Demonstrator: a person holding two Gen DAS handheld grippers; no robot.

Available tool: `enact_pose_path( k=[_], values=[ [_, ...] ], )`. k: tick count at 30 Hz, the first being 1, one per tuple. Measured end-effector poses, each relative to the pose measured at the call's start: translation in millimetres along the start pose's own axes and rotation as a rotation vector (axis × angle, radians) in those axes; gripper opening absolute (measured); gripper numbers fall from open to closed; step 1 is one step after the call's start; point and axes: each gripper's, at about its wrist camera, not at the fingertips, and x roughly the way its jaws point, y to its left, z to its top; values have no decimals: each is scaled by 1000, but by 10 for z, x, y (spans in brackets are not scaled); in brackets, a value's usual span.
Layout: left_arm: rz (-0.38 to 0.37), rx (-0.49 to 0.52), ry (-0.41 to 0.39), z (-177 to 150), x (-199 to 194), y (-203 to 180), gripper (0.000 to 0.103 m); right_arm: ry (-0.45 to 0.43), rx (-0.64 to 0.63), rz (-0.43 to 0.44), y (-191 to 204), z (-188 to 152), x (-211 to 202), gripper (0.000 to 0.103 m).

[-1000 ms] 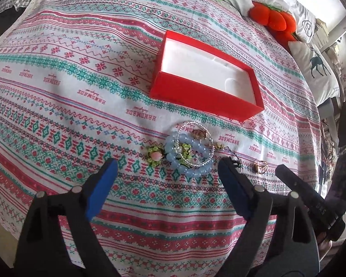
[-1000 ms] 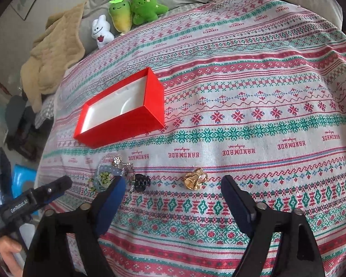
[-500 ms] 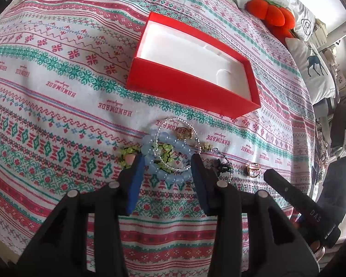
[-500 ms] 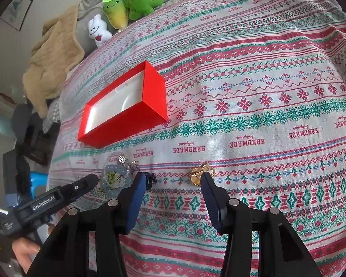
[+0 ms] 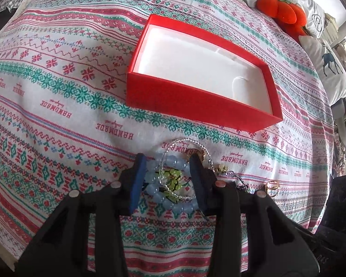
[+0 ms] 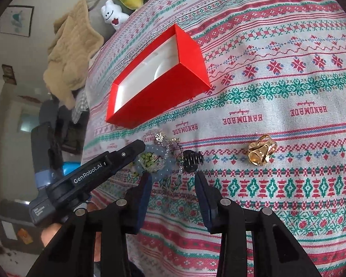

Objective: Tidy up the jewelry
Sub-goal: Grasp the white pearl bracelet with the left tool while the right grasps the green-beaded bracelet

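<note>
A: Several pieces lie tangled in one heap on the bed [image 5: 57,87], and that is the trouble. The left gripper [image 5: 168,180] has its jaws around the blue bead bracelet [image 5: 170,204], narrowed against its sides, but I cannot tell whether they truly pinch it or only bracket it.

B: And the thin silver bangle [image 5: 184,142] and the green charm [image 5: 171,175] sit inside the same ring of beads?

A: Yes, overlapping. If the bracelet lifts, they may ride up with it and drop off partway to the red box [image 5: 196,106], which stands open and empty just beyond the heap, toward the far edge of the bed.

B: What about the right gripper [image 6: 173,184]?

A: Its jaws are apart with nothing between them, hovering over a fine chain [image 6: 180,161] beside the black hair claw [image 6: 192,160]. The gold ring [image 6: 260,153] lies well apart to its right.

B: The two grippers look close together.

A: Very. In the right view the left tool lies right across the heap, so a careless move could knock them together or snag the chain. The soft bedcover could also bunch up under the jaws.
</note>
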Motion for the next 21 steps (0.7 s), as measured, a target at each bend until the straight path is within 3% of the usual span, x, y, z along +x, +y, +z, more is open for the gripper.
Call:
enact_pose_path(
  k=[2,6,7,9,10,21],
  values=[
    [18,19,-2,11,30,-38,37,17,11,-11,7,6,98,34],
    [34,35,5,24,98,-63,27,42,-7,-63,16,-17,255,9],
    [29,34,8,25,107,-58,26,39,-24,-71,47,-26,277,8],
    [31,36,5,35,107,-53,16,16,-66,-83,127,-44,274,5],
    [30,44,0,38,96,-59,5,2,-84,-89,156,-49,252,5],
    [3,66,-10,14,19,-88,4,-95,-133,-32,199,-86,-95,4]
  ],
)
